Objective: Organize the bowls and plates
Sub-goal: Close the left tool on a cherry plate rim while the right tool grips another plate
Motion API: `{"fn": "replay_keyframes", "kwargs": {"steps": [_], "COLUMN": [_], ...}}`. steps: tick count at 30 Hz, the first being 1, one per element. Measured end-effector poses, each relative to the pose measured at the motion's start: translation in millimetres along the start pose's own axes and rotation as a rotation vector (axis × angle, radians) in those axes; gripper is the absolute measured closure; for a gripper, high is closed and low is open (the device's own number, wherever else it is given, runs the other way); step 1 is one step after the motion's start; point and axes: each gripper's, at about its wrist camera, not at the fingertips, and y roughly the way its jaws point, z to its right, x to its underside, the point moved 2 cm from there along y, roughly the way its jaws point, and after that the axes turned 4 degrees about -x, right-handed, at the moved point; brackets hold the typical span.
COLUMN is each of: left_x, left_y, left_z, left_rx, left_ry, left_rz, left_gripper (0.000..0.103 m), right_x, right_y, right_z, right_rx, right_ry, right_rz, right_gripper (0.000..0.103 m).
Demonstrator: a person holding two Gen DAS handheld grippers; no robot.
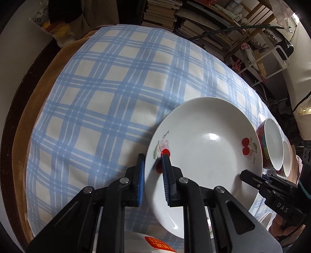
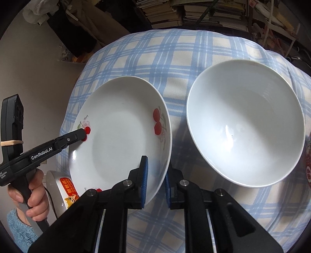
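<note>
A white cherry-print plate [image 1: 204, 148] is held above the blue plaid tablecloth [image 1: 101, 93]. My left gripper [image 1: 153, 167] is shut on its left rim, one pad above and one below. My right gripper [image 2: 156, 175] is shut on the opposite rim of the same plate [image 2: 120, 136]. The left gripper also shows in the right wrist view [image 2: 82, 135], and the right gripper in the left wrist view [image 1: 250, 176]. A large white bowl [image 2: 246, 122] sits on the cloth right of the plate. A red patterned bowl [image 1: 271, 145] stands at the right, with another white bowl [image 1: 287, 158] behind it.
A white box with a red label [image 2: 67, 187] lies under the plate's near-left edge. Bookshelves [image 1: 194, 17] and clutter stand behind the table. The table's brown edge [image 1: 25, 109] runs along the left.
</note>
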Motion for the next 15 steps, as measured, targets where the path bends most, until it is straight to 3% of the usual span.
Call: {"fn": "replay_keyframes", "kwargs": {"steps": [10, 15], "left_x": [20.5, 30.9], "left_y": [-17.5, -28.6], "left_z": [1.1, 14.7], "left_rx": [0.036, 0.022], "left_ry": [-0.026, 0.015], "left_rz": [-0.017, -0.026], "left_gripper": [0.087, 0.087], "right_x": [3.6, 10.0], "right_y": [-16.0, -25.1], "right_z": [-12.6, -8.6], "right_rx": [0.025, 0.008], "right_ry": [-0.06, -0.051], "right_rz": [0.017, 0.021], "right_gripper": [0.087, 0.087]}}
